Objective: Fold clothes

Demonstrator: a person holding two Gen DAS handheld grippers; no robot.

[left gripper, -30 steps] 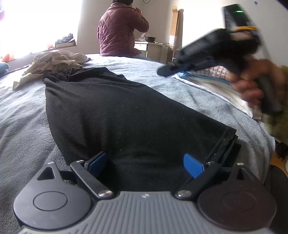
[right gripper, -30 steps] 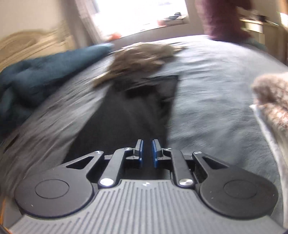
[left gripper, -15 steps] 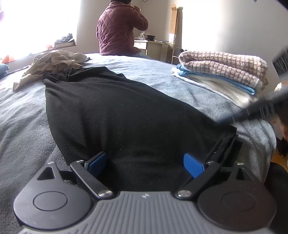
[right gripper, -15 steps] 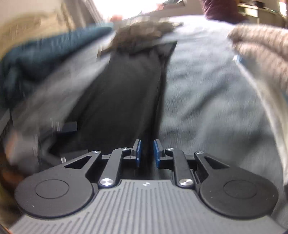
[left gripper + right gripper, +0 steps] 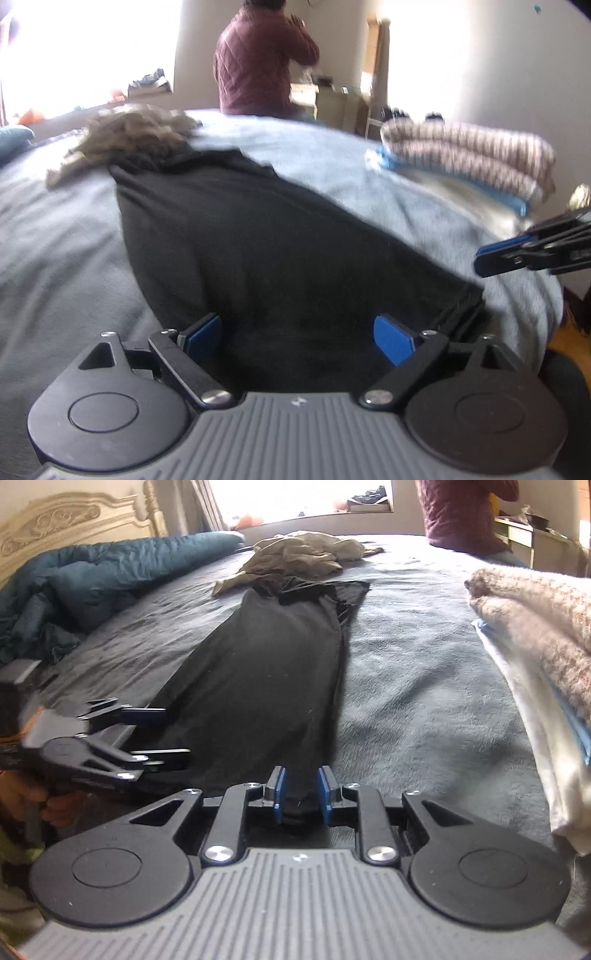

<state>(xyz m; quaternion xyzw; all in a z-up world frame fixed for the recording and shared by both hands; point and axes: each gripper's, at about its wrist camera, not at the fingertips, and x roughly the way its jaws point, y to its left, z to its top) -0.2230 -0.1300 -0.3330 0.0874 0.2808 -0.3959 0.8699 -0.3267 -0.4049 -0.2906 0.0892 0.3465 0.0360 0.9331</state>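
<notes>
A long black garment (image 5: 280, 240) lies flat along the grey bed (image 5: 55, 240), folded into a narrow strip. My left gripper (image 5: 297, 338) stands wide open over its near hem, with black cloth below the gap and both blue pads clear of it. From the right wrist view the same garment (image 5: 280, 657) runs away from me and the left gripper (image 5: 166, 734) sits at its near left corner. My right gripper (image 5: 300, 794) is at the near right corner, jaws a narrow gap apart. The left view has the right gripper (image 5: 484, 258) hovering just right of that corner.
A stack of folded clothes (image 5: 469, 158) topped by a checked knit sits on the bed's right side (image 5: 535, 627). Crumpled beige clothes (image 5: 299, 554) lie beyond the garment. A teal duvet (image 5: 92, 576) is bunched at the left. A person in a maroon jacket (image 5: 262, 62) sits on the far edge.
My right gripper swung down from high over the bed to the garment's near right corner, and its jaws parted slightly. The left gripper stayed open at the hem and shifted a little.
</notes>
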